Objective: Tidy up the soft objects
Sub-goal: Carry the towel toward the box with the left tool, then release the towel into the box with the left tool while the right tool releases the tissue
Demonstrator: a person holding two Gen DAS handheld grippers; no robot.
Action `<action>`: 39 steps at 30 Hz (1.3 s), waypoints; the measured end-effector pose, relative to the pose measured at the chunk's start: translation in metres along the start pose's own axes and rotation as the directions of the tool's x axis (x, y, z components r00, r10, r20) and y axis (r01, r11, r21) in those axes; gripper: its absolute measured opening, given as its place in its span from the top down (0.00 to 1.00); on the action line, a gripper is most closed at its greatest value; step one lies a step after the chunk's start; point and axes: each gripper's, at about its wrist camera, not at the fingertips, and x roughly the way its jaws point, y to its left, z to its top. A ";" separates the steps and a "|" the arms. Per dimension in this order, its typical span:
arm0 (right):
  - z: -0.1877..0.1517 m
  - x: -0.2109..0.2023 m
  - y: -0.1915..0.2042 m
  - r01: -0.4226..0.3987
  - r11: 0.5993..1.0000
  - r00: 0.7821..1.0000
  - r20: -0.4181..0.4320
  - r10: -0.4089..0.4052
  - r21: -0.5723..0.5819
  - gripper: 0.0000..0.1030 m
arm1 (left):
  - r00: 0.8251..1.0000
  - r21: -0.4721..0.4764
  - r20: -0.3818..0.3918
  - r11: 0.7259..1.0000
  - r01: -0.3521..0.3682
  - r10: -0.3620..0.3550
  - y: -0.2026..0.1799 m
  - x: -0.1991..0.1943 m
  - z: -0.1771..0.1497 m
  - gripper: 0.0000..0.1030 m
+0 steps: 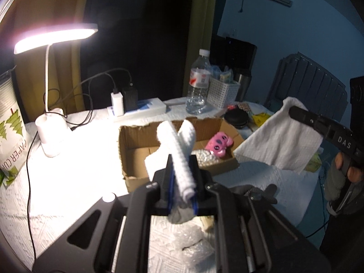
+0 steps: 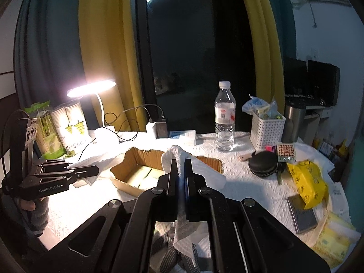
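Note:
My left gripper (image 1: 182, 159) is shut on a rolled white textured cloth (image 1: 179, 150), held above the front wall of an open cardboard box (image 1: 129, 141). In the box lie a pink plush toy (image 1: 219, 144) and a clump of bubble wrap (image 1: 206, 158). My right gripper (image 2: 181, 160) is shut on a white paper towel (image 2: 179, 154) and holds it above the same box (image 2: 127, 159). In the left wrist view the right gripper (image 1: 293, 111) lifts the towel (image 1: 279, 141) to the right of the box. The left gripper (image 2: 95, 170) shows at the left of the right wrist view.
A lit desk lamp (image 1: 54, 36), a charger with cables (image 1: 117, 103), a water bottle (image 2: 224, 118), a white basket (image 2: 267, 132), a steel tumbler (image 2: 294, 120), a black round case (image 2: 262, 163), a yellow tissue pack (image 2: 307, 182) and a paper cup pack (image 2: 70, 125) crowd the towel-covered table (image 1: 79, 170).

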 end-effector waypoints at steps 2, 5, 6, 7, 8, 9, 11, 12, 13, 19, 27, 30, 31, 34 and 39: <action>0.004 0.003 0.003 -0.002 1.000 1.000 0.002 0.002 -0.008 0.96 | 1.000 -0.001 0.010 1.000 0.003 -0.003 0.004 0.001 0.002 0.88; 0.010 0.009 0.008 -0.006 1.000 1.000 0.003 0.006 -0.019 0.96 | 1.000 0.000 0.016 1.000 -0.001 0.001 0.011 0.005 0.005 0.88; 0.011 0.011 0.010 -0.008 1.000 1.000 0.004 0.008 -0.023 0.96 | 1.000 -0.001 0.016 1.000 -0.003 0.003 0.014 0.007 0.006 0.88; 0.014 0.014 0.012 -0.011 1.000 1.000 0.005 0.011 -0.028 0.96 | 1.000 -0.004 0.018 1.000 -0.002 0.002 0.017 0.008 0.007 0.88; 0.015 0.016 0.013 -0.012 0.999 1.000 0.006 0.013 -0.031 0.96 | 1.000 -0.007 0.020 1.000 -0.001 0.001 0.019 0.009 0.008 0.88; 0.017 0.018 0.015 -0.014 0.999 1.000 0.006 0.014 -0.035 0.96 | 1.000 -0.009 0.024 1.000 -0.001 0.001 0.023 0.011 0.009 0.88; 0.021 0.024 0.018 -0.019 0.999 1.000 0.006 0.019 -0.040 0.96 | 1.000 -0.011 0.029 1.000 0.002 -0.002 0.027 0.015 0.010 0.88; 0.023 0.027 0.019 -0.021 0.999 1.000 0.006 0.022 -0.043 0.95 | 1.000 -0.012 0.030 1.000 0.006 -0.006 0.030 0.018 0.011 0.88; 0.024 0.029 0.020 -0.022 0.999 1.000 0.006 0.023 -0.045 0.96 | 1.000 -0.014 0.029 1.000 0.007 -0.007 0.032 0.022 0.013 0.88; 0.034 0.047 0.025 -0.034 0.998 0.999 0.002 0.034 -0.058 0.96 | 1.000 -0.024 0.027 1.000 0.013 -0.012 0.045 0.043 0.017 0.88; 0.044 0.073 0.032 -0.056 0.996 0.998 -0.010 0.055 -0.074 0.96 | 0.999 -0.049 -0.048 0.999 0.004 -0.007 0.063 0.088 0.007 0.87; 0.046 0.083 0.038 -0.066 0.994 0.998 -0.017 0.064 -0.085 0.96 | 0.997 -0.057 -0.070 0.998 0.003 -0.007 0.068 0.096 0.005 0.82; 0.047 0.086 0.040 -0.069 0.994 0.998 -0.020 0.068 -0.088 0.96 | 0.997 -0.057 -0.083 0.998 -0.001 -0.003 0.069 0.099 0.004 0.80; 0.049 0.097 0.047 -0.082 0.992 0.996 -0.030 0.080 -0.093 0.96 | 0.995 -0.063 -0.095 0.997 -0.032 0.026 0.072 0.104 0.004 0.68; 0.051 0.117 0.061 -0.106 0.989 0.994 -0.049 0.102 -0.103 0.96 | 0.999 -0.089 -0.051 0.996 -0.005 0.000 0.079 0.088 0.008 0.37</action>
